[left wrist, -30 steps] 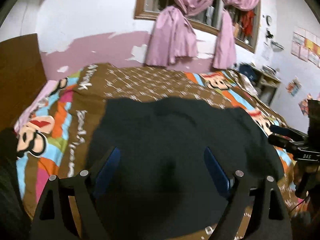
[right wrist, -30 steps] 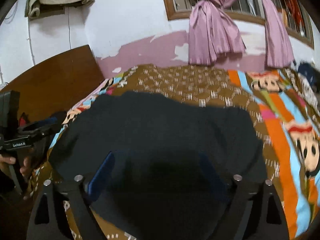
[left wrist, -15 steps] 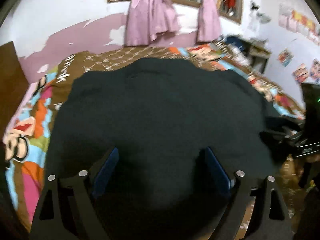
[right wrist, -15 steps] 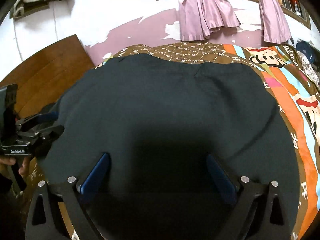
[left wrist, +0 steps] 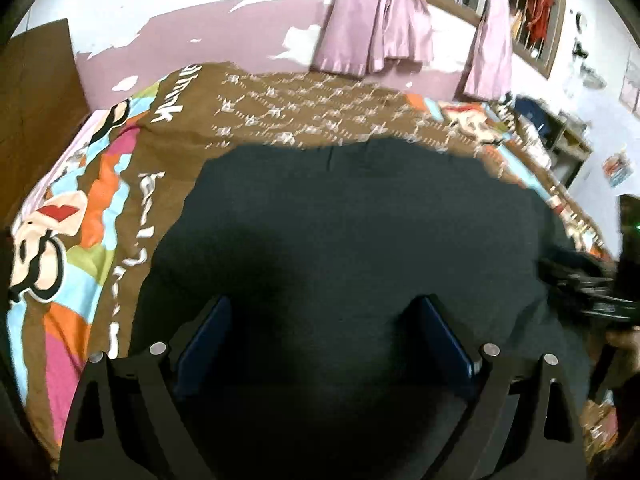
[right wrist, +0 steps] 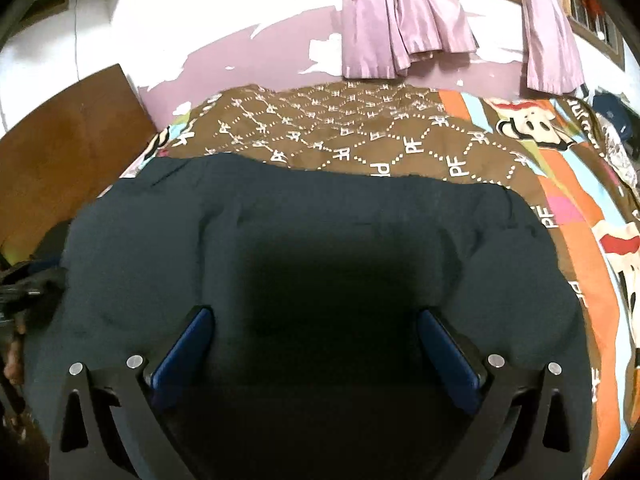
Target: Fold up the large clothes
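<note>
A large dark garment (left wrist: 360,240) lies spread flat on the bed and fills the lower half of both views (right wrist: 320,248). My left gripper (left wrist: 324,320) hovers over its near part with its blue-padded jaws wide apart and nothing between them. My right gripper (right wrist: 316,328) stands the same way, open and empty above the cloth. The right gripper also shows at the right edge of the left wrist view (left wrist: 592,284), and the left gripper at the left edge of the right wrist view (right wrist: 24,280).
The bed has a brown and multicoloured cartoon bedspread (right wrist: 360,136). A wooden headboard (right wrist: 60,152) stands at the left. Pink curtains (left wrist: 372,20) hang on the far wall. A cluttered shelf (left wrist: 552,128) stands at the far right.
Both grippers pushed in low over the garment half a second ago, then drew back; more bedspread shows beyond the garment's far edge now. Both stayed open.
</note>
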Available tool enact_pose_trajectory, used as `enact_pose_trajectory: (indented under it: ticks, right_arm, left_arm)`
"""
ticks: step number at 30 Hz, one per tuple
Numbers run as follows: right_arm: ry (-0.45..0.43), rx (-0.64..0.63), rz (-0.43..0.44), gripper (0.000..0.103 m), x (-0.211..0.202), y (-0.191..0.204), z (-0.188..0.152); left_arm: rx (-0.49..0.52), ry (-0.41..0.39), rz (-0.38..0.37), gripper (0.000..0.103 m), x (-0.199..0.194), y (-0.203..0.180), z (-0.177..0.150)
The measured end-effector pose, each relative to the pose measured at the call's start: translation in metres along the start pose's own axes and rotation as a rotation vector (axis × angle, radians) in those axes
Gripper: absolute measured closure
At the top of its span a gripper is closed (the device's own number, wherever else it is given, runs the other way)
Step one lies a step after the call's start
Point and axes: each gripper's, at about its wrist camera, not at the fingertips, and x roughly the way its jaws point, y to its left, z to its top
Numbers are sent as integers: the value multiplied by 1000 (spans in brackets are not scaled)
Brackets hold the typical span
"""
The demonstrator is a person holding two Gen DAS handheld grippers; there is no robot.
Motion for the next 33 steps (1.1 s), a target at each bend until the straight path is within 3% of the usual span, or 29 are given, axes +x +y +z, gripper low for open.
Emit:
enact_pose_trajectory:
  ticks: [2, 3, 7, 10, 33]
  right_arm:
    - [-7, 43, 11, 0, 5, -10, -2]
    - [-14, 58, 11, 0, 4, -15, -3]
    - [-33, 105, -16, 0, 7, -27, -2]
    - [-35, 104, -33, 0, 16, -27, 2]
    - [-61, 125, 6, 0, 39, -37, -7]
  left_arm:
    - [-2, -38, -99, 11, -6, -2, 1]
    - [7, -41, -104, 11, -6, -5, 2]
    - [66, -22, -38, 11, 7, -13, 6]
    - [74, 2, 19, 1, 23, -12, 8]
    - [43, -34, -24, 1, 53, -3, -1]
